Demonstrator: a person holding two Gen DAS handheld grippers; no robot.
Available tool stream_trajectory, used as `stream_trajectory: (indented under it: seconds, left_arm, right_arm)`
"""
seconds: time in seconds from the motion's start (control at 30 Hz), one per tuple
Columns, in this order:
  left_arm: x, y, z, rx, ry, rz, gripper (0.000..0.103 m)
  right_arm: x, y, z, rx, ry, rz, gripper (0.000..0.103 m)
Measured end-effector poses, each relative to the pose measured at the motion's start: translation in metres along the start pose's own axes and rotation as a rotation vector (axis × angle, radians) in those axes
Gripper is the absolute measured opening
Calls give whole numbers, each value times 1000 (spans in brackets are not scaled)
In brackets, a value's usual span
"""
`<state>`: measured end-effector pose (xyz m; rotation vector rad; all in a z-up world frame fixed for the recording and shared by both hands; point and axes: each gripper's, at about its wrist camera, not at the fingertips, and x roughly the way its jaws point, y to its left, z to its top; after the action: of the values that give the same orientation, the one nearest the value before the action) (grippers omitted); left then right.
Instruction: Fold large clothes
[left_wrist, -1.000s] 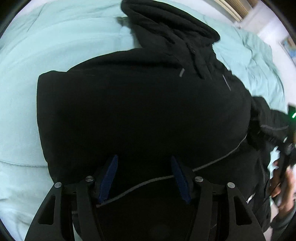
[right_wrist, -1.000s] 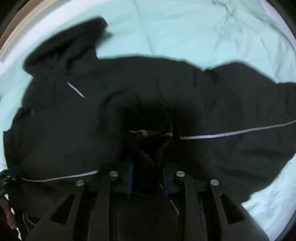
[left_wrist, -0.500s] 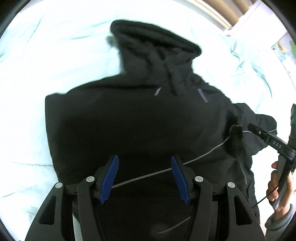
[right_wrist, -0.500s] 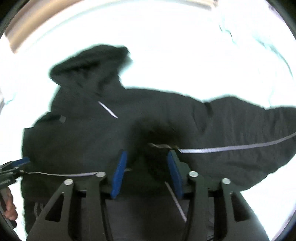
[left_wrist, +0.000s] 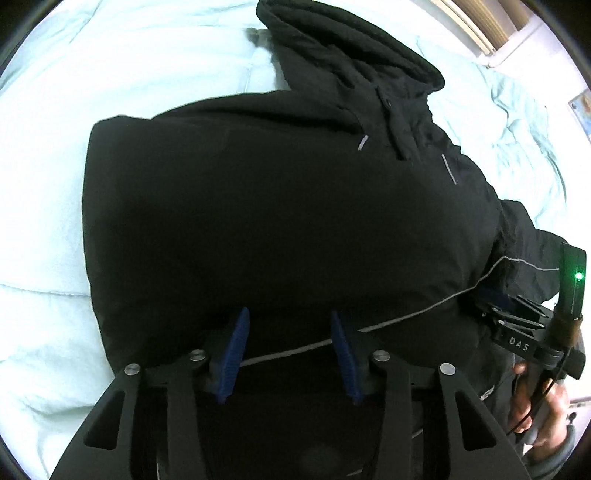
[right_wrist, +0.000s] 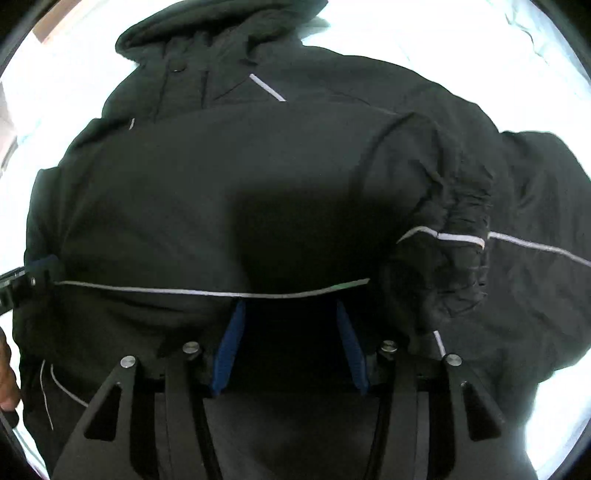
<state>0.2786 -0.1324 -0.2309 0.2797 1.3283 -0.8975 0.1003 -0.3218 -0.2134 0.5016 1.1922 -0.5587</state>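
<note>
A black hooded jacket (left_wrist: 280, 206) with thin grey piping lies on a pale mint bedspread (left_wrist: 48, 206), hood (left_wrist: 343, 48) at the far end. My left gripper (left_wrist: 289, 314) points down at the jacket's near part. Its jaws are closing, with the piped fabric between the blue pads (left_wrist: 236, 347), which stand clear of it. In the right wrist view my right gripper (right_wrist: 289, 302) stands open just behind a piped fold of the jacket (right_wrist: 221, 206). A gathered sleeve cuff (right_wrist: 450, 251) lies folded onto the body to its right, free of the pads.
The right gripper (left_wrist: 517, 328), with a green light and a hand on its handle, shows at the right edge of the left wrist view. The left gripper (right_wrist: 18, 284) pokes in at the left of the right wrist view. Rumpled bedspread (left_wrist: 524, 122) surrounds the jacket.
My right gripper was shut on the sleeve cuff, then opened and let it go; the cuff now lies on the jacket to the right. The left jaws have narrowed.
</note>
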Motion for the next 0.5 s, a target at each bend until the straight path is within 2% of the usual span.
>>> stream_trajectory:
  seconds: [0.07, 0.13, 0.23, 0.33, 0.43, 0.5]
  left_arm:
    - [-5, 0, -2, 13, -7, 0, 48]
    - [-12, 1, -6, 4, -15, -4, 48]
    - [-18, 7, -12, -36, -31, -28, 48]
    - [-16, 12, -15, -59, -36, -41, 48]
    - [-10, 13, -12, -52, -27, -46, 48]
    - [-9, 12, -10, -45, -20, -42, 48]
  right_arm:
    - [-17, 1, 4, -7, -19, -5, 51]
    - [-43, 0, 12, -6, -98, 1, 53]
    - [-59, -10, 25, 30, -165, -43, 56]
    - [-38, -17, 41, 50, -150, -70, 56]
    - [14, -19, 48, 24, -69, -128, 58]
    - [20, -18, 49, 24, -75, -135, 59]
